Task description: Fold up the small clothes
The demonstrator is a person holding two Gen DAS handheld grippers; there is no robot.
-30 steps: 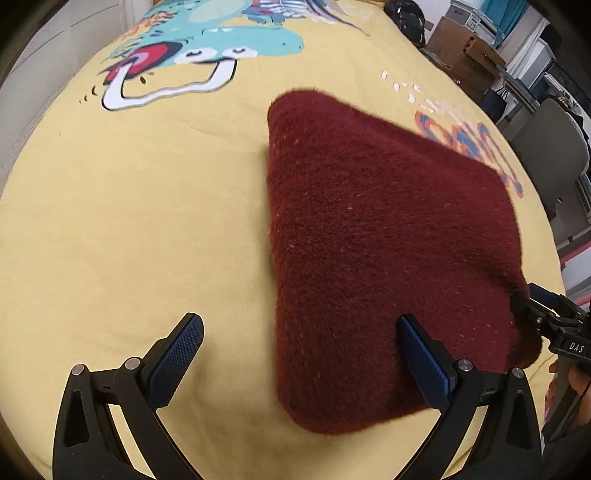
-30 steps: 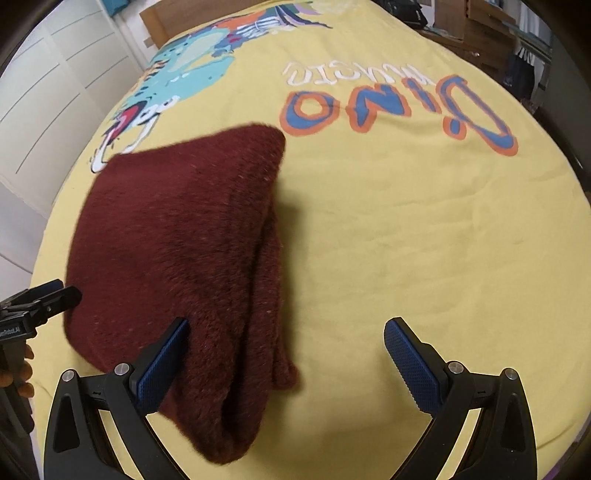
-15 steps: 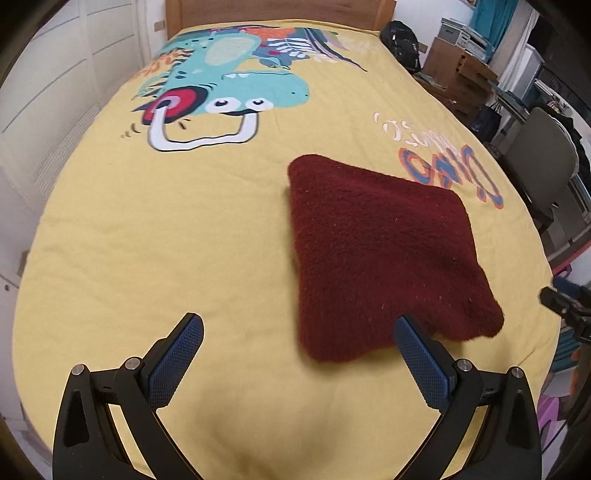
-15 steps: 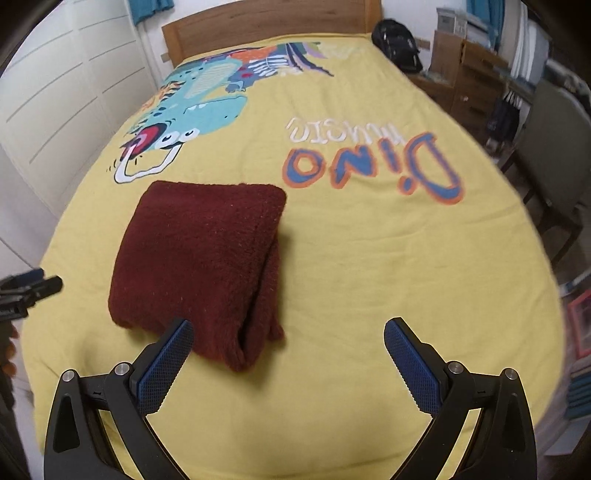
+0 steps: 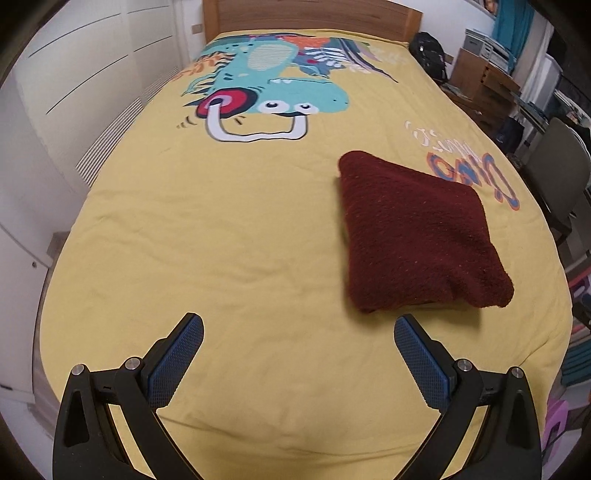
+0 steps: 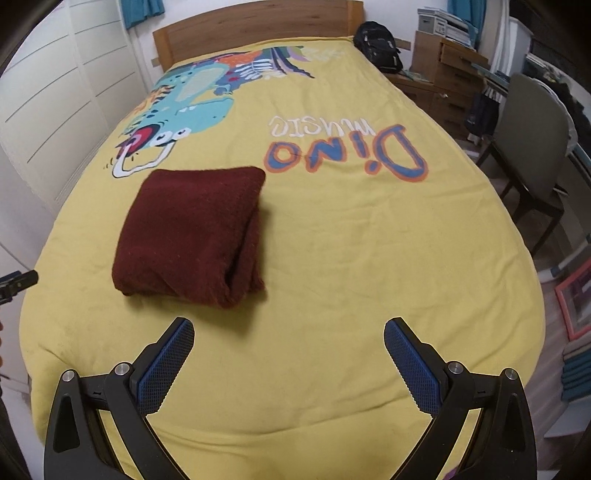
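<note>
A dark red knitted garment (image 5: 417, 236) lies folded into a thick square on the yellow bedspread (image 5: 221, 229). In the right wrist view the garment (image 6: 192, 232) sits left of centre. My left gripper (image 5: 297, 336) is open and empty, held back above the bed's near end, with the garment ahead to its right. My right gripper (image 6: 288, 339) is open and empty, with the garment ahead to its left. The tip of the left gripper shows at the left edge of the right wrist view (image 6: 18, 280).
The bedspread has a dinosaur print (image 5: 266, 96) and "Dino music" lettering (image 6: 343, 147). A wooden headboard (image 6: 255, 26) is at the far end. White wardrobe doors (image 5: 74, 74) stand left. A grey chair (image 6: 528, 136), drawers (image 6: 450, 74) and a black bag (image 6: 376, 44) stand right.
Both grippers have pulled back and up from the garment, which now looks smaller and farther away. The garment stays folded on the bed. Both grippers stay open.
</note>
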